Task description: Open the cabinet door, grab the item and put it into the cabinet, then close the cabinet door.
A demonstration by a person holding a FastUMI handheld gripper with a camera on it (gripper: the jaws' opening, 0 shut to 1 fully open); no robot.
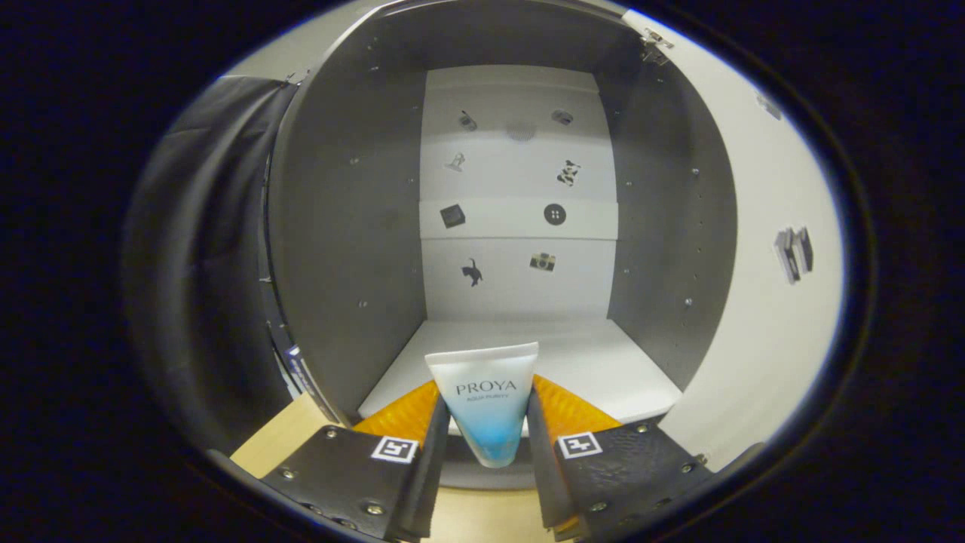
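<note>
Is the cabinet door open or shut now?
Open: the cabinet door is swung aside, baring the shelf; the gripper holds the tube.

The tube [486, 403] held between the two fingers of the claw [483, 422] is white at its wide end and fades into light blue at its narrow end, with dark letters. The cabinet [347, 226] has grey side walls, a white floor and a white back panel with small black and grey stickers. The open door [761, 302] is white. The surface [279, 437] is pale wood.
</note>
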